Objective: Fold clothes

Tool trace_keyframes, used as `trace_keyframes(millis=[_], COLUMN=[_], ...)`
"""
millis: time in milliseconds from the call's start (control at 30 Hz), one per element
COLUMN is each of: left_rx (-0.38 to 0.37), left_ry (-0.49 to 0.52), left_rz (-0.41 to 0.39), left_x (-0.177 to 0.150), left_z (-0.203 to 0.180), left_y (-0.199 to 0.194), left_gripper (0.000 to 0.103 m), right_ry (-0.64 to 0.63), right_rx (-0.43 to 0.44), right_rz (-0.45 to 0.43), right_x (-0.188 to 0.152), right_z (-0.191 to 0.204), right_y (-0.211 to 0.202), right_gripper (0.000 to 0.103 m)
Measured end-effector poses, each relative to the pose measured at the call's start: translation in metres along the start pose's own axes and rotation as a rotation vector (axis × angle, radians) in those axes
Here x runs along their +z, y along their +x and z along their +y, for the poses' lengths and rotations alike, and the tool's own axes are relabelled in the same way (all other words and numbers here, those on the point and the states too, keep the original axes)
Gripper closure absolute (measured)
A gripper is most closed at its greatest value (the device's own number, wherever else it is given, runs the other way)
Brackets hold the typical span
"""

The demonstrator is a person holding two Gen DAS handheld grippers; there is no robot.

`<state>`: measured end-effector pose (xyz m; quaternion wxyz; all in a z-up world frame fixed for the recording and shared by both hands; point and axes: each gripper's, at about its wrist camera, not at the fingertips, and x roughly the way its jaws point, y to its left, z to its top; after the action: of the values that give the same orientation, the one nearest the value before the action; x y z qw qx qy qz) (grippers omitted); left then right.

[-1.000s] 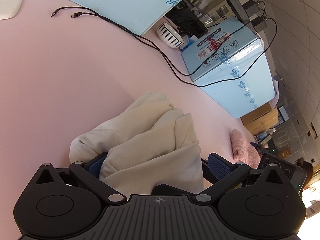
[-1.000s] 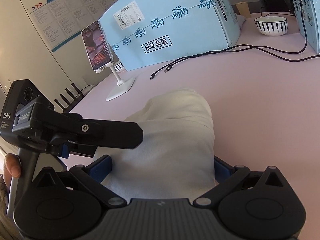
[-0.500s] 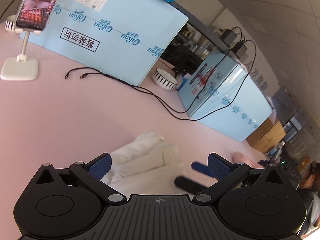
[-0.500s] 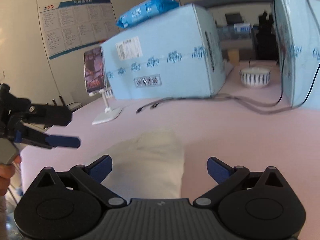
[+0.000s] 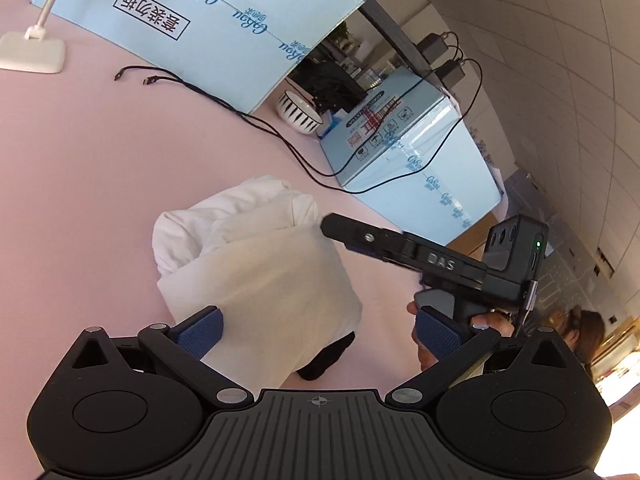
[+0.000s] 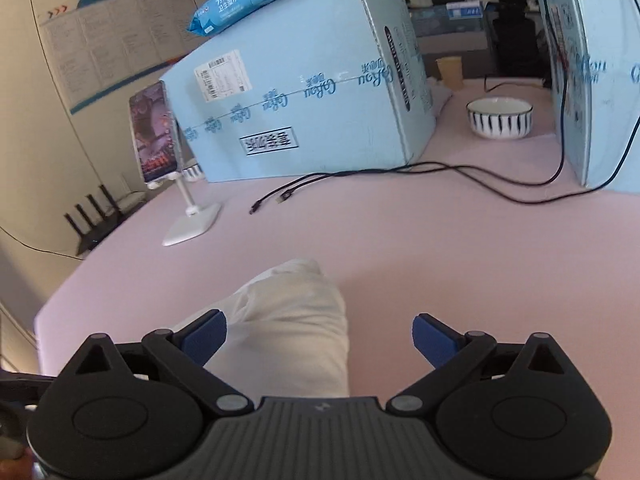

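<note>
The garment (image 5: 256, 264) lies in a cream-white folded bundle on the pink table (image 5: 100, 152), near its front edge, well apart from the blue boxes (image 5: 224, 12), the cables (image 5: 240, 112) and the striped bowl (image 5: 299, 114) behind it. A dark patch shows under its near corner; what it is cannot be told.

Handling, as judged: soft, light, limp cloth — it will sag and unroll if lifted by one layer. Best taken at a thick folded edge, pinching all layers together, one gripper at each end.

Left gripper (image 5: 316, 332): fingers spread wide, holding nothing; the left pad (image 5: 200, 330) sits just at the bundle's near edge. Right gripper (image 6: 320, 338): fingers likewise parted and empty, the bundle between and beyond them. In the left view the right gripper's fingertip reaches over the bundle's right side.

Change against the earlier frames: a second ago both grippers sat low with the cloth filling the gap between their pads; half a second ago both had lifted away; now both are down near the bundle again — the bundle itself reads tighter and more compact.
</note>
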<state>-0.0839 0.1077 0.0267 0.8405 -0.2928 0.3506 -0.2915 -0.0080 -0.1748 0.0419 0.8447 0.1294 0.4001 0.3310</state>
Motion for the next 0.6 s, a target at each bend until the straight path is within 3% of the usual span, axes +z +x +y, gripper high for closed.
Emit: trace_keyframes(millis=[67, 133, 200, 233, 267, 300, 433, 600], left_rx=[-0.019, -0.038, -0.060, -0.076, -0.088, -0.099, -0.117, 0.012], left_ry=[-0.009, -0.019, -0.030, -0.041, -0.058, -0.075, -0.147, -0.091], left_rz=[0.002, -0.003, -0.014, -0.016, -0.020, -0.024, -0.058, -0.170], left_x=[-0.002, -0.004, -0.005, -0.004, -0.004, -0.004, -0.001, 0.008], left_z=[0.006, 0.011, 0.015, 0.018, 0.023, 0.027, 0.042, 0.033], left_y=[0.005, 0.012, 0.013, 0.012, 0.010, 0.008, -0.008, -0.066], left_gripper=[0.000, 0.000, 0.000, 0.000, 0.000, 0.000, 0.000, 0.000], right_ry=[0.080, 0.081, 0.169, 0.201, 0.206, 0.220, 0.286, 0.274], right_rx=[0.113, 0.218, 0.290, 0.282, 0.260, 0.256, 0.330, 0.474], right_rz=[0.142, 0.124, 0.129, 0.116, 0.104, 0.105, 0.086, 0.090], right_x=[-0.006, -0.009, -0.010, -0.009, -0.009, -0.010, -0.011, 0.001], right_z=[-0.017, -0.024, -0.031, -0.030, -0.025, -0.022, -0.012, 0.037], right_y=[0.017, 0.022, 0.029, 0.031, 0.032, 0.035, 0.044, 0.062], right_gripper=[0.000, 0.000, 0.000, 0.005, 0.025, 0.036, 0.047, 0.051])
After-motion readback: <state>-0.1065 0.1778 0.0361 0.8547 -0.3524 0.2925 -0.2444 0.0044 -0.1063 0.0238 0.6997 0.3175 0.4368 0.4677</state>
